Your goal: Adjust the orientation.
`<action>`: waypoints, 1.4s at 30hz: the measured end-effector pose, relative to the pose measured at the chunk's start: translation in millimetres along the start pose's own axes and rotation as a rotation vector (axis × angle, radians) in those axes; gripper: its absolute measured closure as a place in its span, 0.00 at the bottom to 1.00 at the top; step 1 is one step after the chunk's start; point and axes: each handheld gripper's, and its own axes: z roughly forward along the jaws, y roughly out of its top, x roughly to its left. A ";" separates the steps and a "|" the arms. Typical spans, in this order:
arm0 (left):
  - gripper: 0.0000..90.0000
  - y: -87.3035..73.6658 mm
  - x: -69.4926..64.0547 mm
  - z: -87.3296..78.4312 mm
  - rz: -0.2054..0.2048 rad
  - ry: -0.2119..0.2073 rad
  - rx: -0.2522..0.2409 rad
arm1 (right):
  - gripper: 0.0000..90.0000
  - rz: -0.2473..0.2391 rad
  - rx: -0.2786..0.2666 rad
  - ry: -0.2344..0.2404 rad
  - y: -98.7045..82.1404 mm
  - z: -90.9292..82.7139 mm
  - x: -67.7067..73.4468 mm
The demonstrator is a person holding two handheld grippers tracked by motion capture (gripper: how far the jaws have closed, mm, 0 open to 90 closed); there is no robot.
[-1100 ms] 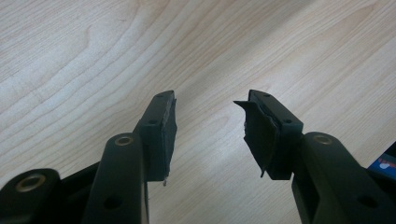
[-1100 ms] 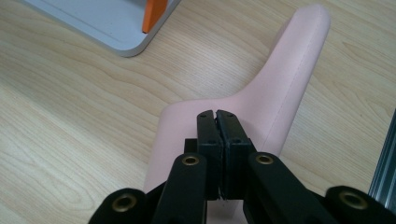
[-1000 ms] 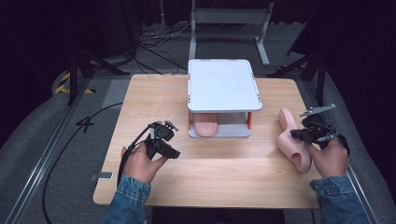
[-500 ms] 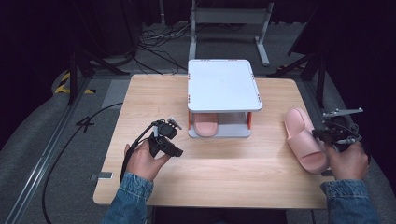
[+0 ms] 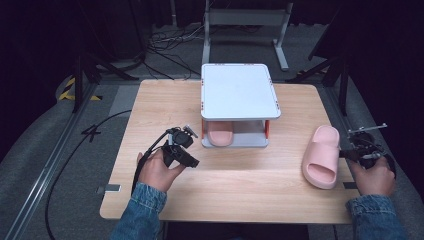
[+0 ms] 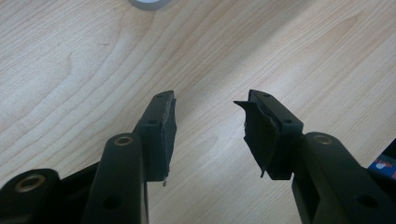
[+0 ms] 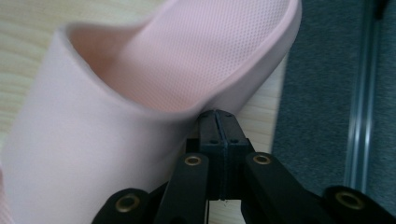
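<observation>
The pink slipper (image 5: 320,156) now lies flat on the wooden table (image 5: 165,100); right claw (image 5: 350,152) pinches its edge, left claw (image 5: 190,132) spread.

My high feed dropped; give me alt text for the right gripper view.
The right gripper has its black jaws shut, their tips against the edge of a pink slipper lying on the wooden table; grey floor lies beyond.

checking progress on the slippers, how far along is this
About halfway, it seems. One slipper already sits on the rack's lower shelf. The right gripper is shut at the side edge of the second slipper on the table. The left gripper is open.
</observation>
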 end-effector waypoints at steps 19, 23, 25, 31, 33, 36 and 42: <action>0.59 -0.7 2.2 -4.0 -0.005 -0.004 -0.009 | 0.99 -0.058 0.070 0.000 -16.7 -8.3 20.2; 0.59 1.4 1.2 -2.8 0.002 -0.003 -0.004 | 0.99 -0.064 0.111 0.016 -25.2 -5.8 24.6; 0.59 2.5 0.4 -3.2 0.007 -0.005 -0.006 | 1.00 -0.086 0.128 0.026 -27.5 -3.5 31.9; 0.59 1.6 1.0 -4.3 0.005 -0.002 -0.011 | 1.00 -0.167 0.126 0.075 -23.3 2.1 61.8; 0.59 0.1 1.4 -4.4 0.002 0.003 -0.011 | 1.00 -0.203 0.120 0.091 -18.6 5.3 76.2; 0.59 -3.3 2.9 -5.0 -0.005 0.007 -0.011 | 1.00 -0.240 0.109 0.099 -11.8 8.2 88.8; 0.59 -9.3 5.0 -5.6 -0.022 0.012 -0.006 | 0.97 -0.274 0.065 0.161 4.7 17.4 103.0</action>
